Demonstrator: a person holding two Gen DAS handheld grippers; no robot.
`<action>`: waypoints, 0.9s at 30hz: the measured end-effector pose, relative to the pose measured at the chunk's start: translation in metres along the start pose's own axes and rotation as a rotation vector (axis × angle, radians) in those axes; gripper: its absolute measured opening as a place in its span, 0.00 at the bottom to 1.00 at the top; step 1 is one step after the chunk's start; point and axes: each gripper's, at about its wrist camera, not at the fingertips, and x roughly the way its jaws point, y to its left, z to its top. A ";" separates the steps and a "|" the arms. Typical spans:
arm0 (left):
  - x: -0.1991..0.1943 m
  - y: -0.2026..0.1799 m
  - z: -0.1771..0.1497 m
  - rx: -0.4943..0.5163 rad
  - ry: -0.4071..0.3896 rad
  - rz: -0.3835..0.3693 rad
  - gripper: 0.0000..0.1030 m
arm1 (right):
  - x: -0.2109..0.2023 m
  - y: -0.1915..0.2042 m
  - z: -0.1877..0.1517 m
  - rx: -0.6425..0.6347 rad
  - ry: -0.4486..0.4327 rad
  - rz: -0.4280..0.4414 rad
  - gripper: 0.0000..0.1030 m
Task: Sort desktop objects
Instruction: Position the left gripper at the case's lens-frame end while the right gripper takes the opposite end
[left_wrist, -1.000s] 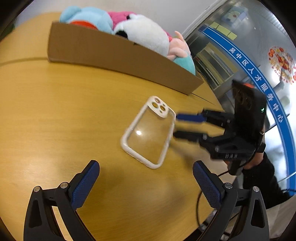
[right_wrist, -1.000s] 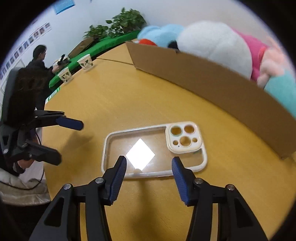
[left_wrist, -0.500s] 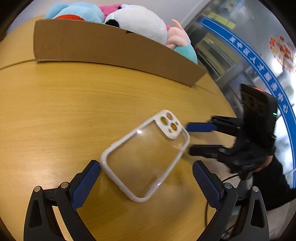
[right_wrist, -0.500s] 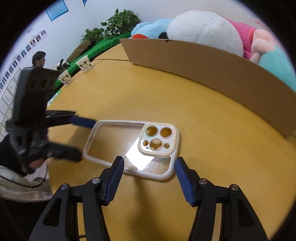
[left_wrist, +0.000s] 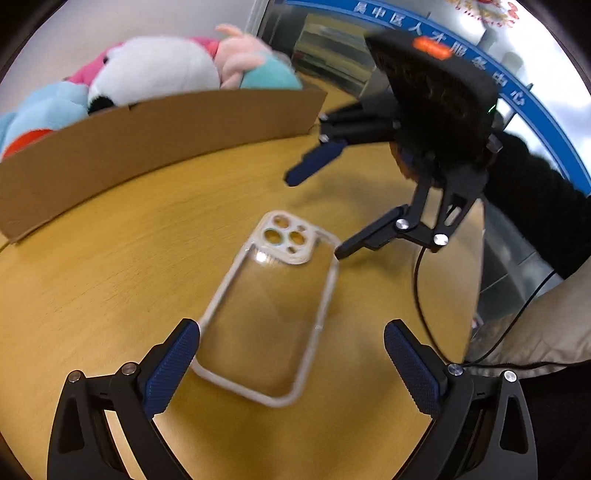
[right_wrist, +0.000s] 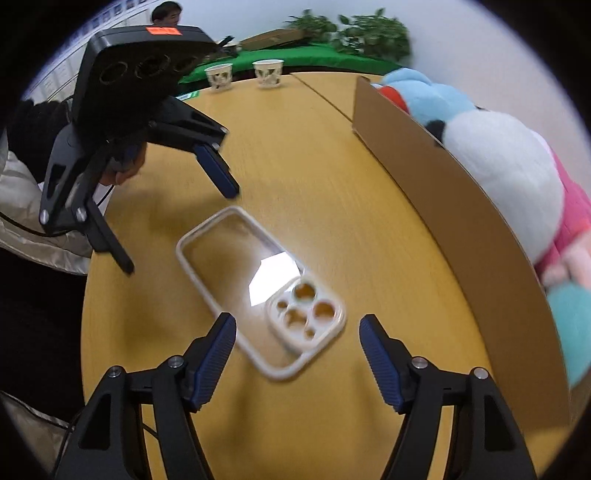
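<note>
A clear phone case (left_wrist: 273, 306) with a white rim and camera cutouts lies flat on the wooden table (left_wrist: 110, 280). My left gripper (left_wrist: 291, 334) is wide open, its fingers either side of the case's plain end, and the left pad (left_wrist: 173, 365) is close to the rim. My right gripper (right_wrist: 297, 321) faces it from the other end. Its jaws are opening, with the camera end of the case (right_wrist: 306, 317) between them and the pads clear of it. Each gripper shows in the other's view: the right gripper (left_wrist: 316, 218) and the left gripper (right_wrist: 179, 230).
A cardboard box (left_wrist: 147, 140) full of plush toys (left_wrist: 155, 70) stands along the far side of the table. Two paper cups (right_wrist: 219, 75) stand at the far end, with plants (right_wrist: 369, 33) behind. The table edge (right_wrist: 86, 295) runs beside the left gripper, by the person's sleeve.
Both grippers have rolled, so the case now lies lengthwise between them. The right jaws have spread wider. The left gripper has come closer, and its fingers now flank the case's near end.
</note>
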 end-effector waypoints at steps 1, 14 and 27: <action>0.003 0.000 0.000 0.010 0.010 0.010 0.92 | 0.007 0.001 0.001 -0.027 0.019 0.028 0.68; -0.014 -0.023 -0.010 0.164 0.053 -0.009 0.80 | -0.013 0.067 -0.020 -0.147 0.034 0.069 0.78; 0.009 -0.064 -0.009 0.385 0.080 -0.018 0.89 | 0.016 0.048 -0.013 -0.152 0.055 0.035 0.84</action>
